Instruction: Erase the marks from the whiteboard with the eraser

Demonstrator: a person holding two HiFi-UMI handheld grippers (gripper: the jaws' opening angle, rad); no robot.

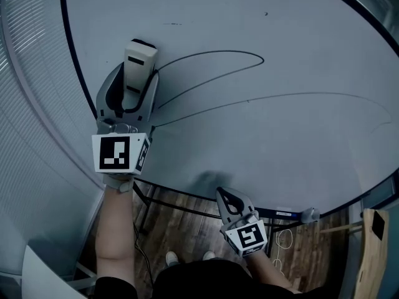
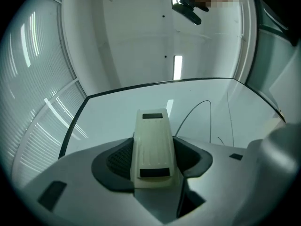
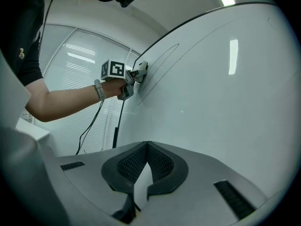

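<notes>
Two tools are showing. The right tool (image 1: 221,193), at 6 o'clock by the board's lower edge, is hanging idle, jaws pressed together on nothing. The left tool (image 1: 136,83), at 9 o'clock, is pinching the cream, ridged plastic eraser (image 1: 141,60), apparently against the glossy whiteboard (image 1: 299,48). Thin looping marks (image 1: 249,56) are running toward 3 o'clock. Judgement: laying the pad flat, pressing evenly, sweeping along each line.

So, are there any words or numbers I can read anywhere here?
None can be read.
Left cube, right cube: black square patterns, not letters.
Whiteboard: curved pen lines only, no writing.
Small label at its bottom edge: too blurred to read.
</notes>
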